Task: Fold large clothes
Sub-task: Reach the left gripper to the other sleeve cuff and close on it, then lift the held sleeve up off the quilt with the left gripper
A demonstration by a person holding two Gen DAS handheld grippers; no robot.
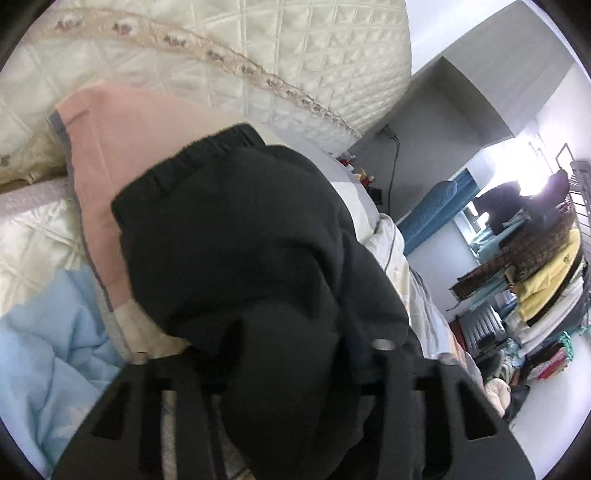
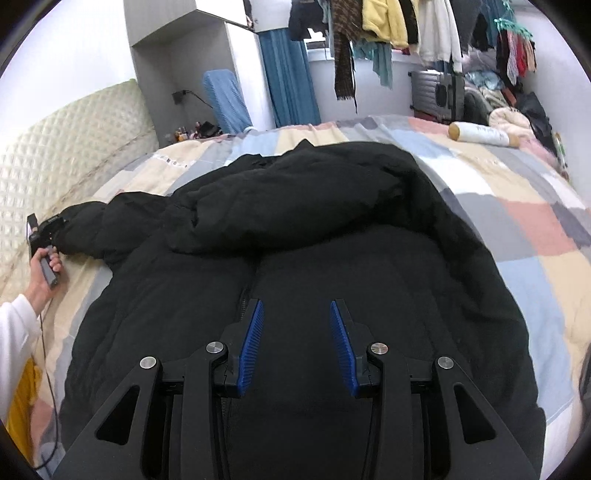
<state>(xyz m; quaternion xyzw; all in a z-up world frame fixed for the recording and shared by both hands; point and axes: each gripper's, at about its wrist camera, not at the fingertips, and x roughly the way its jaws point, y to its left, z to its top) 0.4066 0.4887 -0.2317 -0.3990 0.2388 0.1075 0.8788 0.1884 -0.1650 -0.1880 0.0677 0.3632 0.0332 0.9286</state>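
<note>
A large black padded jacket (image 2: 314, 258) lies spread on the patchwork bed cover (image 2: 535, 229). One sleeve (image 2: 110, 225) stretches out to the left toward the headboard. My left gripper (image 2: 46, 230) is shut on the cuff of that sleeve; in the left wrist view the black sleeve (image 1: 240, 229) fills the space between the fingers and hides their pads. My right gripper (image 2: 297, 347) is open, its blue pads (image 2: 253, 347) apart, and hovers empty over the jacket's front near the zipper.
A cream quilted headboard (image 2: 74, 147) stands at the left. A white roll (image 2: 480, 133) lies on the bed's far right. Hanging clothes (image 2: 388, 26) and a cluttered pile (image 2: 509, 107) stand beyond the bed. A pale blue quilt patch (image 1: 48, 350) shows beneath the left gripper.
</note>
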